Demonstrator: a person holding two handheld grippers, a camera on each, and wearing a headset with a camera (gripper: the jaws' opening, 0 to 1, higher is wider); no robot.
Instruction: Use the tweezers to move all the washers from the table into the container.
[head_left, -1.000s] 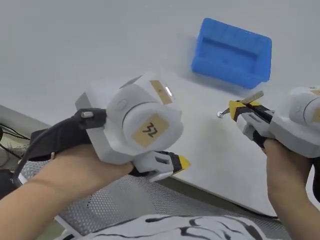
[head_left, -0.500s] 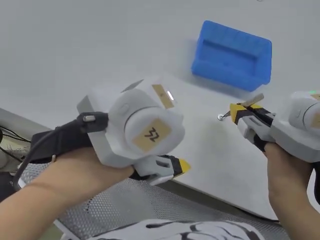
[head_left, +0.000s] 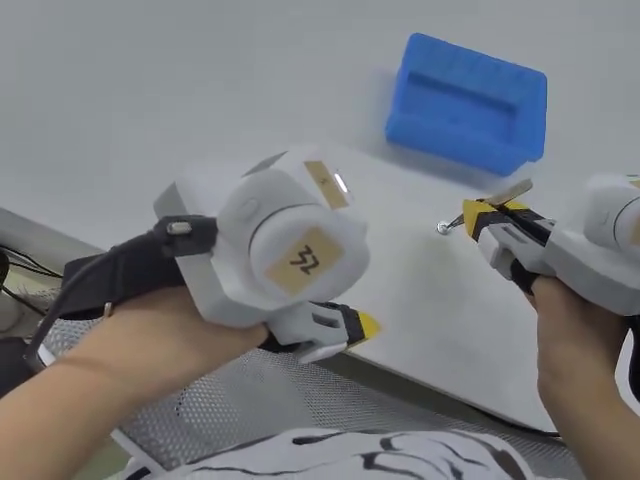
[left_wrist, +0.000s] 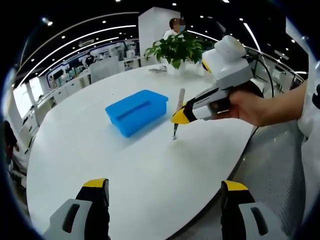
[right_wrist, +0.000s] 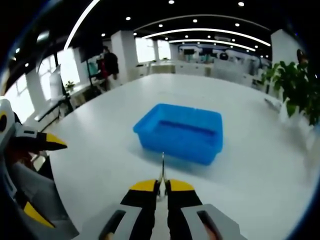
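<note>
Head view: at the right edge the right gripper (head_left: 480, 216) clamps the tweezers (head_left: 506, 192), their tip on a washer (head_left: 442, 229) on the table (head_left: 420, 290); the container (head_left: 466, 100) lies above it, upper right. Left gripper view: the left gripper (left_wrist: 165, 197) gapes empty, bottom. Right gripper view: tweezers point straight at the container.

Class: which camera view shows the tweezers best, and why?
The left gripper view: the tweezers show side-on, both ends visible, in the right gripper. The head view foreshortens them; the right gripper view gives a thin end-on sliver.
</note>
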